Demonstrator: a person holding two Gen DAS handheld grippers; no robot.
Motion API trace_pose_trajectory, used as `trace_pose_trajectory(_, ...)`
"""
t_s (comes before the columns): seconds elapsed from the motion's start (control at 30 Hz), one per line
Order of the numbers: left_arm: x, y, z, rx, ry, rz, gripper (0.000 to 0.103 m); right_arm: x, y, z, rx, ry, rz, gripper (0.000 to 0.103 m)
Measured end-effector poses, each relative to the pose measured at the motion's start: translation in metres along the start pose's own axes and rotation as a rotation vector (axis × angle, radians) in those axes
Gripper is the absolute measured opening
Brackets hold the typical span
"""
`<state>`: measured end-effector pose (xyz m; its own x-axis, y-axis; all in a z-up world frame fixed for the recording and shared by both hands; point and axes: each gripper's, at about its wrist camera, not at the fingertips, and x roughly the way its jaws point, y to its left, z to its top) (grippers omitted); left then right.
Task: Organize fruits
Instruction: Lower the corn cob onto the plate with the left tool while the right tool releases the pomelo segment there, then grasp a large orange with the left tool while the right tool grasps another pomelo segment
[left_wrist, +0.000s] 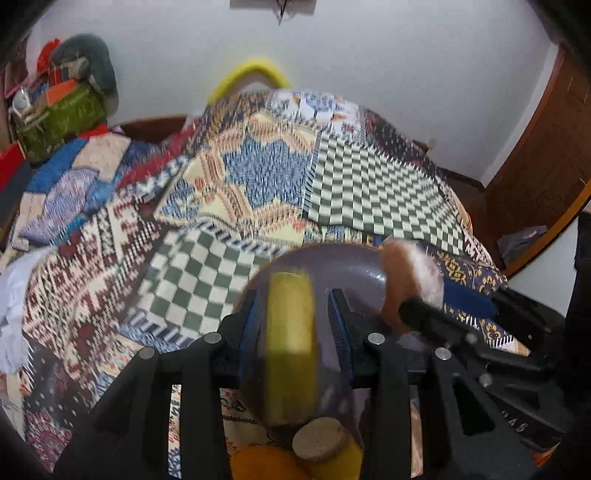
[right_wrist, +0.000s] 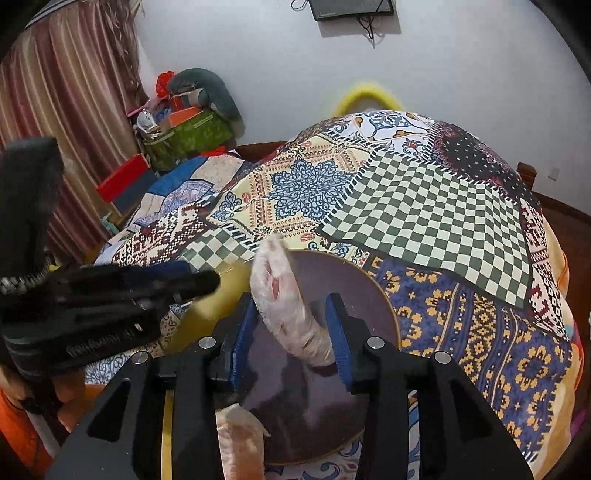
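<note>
A dark purple plate (left_wrist: 354, 266) lies on the patchwork bedspread; it also shows in the right wrist view (right_wrist: 354, 280). My left gripper (left_wrist: 293, 314) stands open over the plate with a blurred yellow fruit (left_wrist: 291, 321) between its jaws, apart from the pads. My right gripper (right_wrist: 291, 321) is open around a pale pink, plastic-wrapped fruit (right_wrist: 284, 295), which also shows in the left wrist view (left_wrist: 410, 273). A second pink wrapped piece (right_wrist: 240, 439) lies near the plate's front edge. An orange fruit (left_wrist: 258, 463) and a yellow piece with a brown cut end (left_wrist: 325, 443) lie below the left gripper.
The patchwork bedspread (right_wrist: 424, 206) covers the bed. A green box heaped with clutter (right_wrist: 184, 136) stands at the back left by a curtain (right_wrist: 74, 92). A yellow hoop (right_wrist: 365, 96) leans on the white wall. A wooden door (left_wrist: 543, 155) is at the right.
</note>
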<state>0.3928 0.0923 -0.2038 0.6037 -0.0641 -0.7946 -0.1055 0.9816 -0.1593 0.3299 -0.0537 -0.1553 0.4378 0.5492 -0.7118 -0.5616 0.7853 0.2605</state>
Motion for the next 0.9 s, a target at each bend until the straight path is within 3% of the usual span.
trace_pose_trajectory(0.4,-0.03,0.0,-0.007,0.007,-0.051,0.017,0.037,-0.034,0.001,-0.006,0.004,-0.053,-0.019,0.041)
trace_pose_trajectory(0.9,-0.102,0.001,-0.04,0.023,-0.112,0.017,0.037,-0.078,0.017,-0.034,-0.007,-0.082,-0.043,0.046)
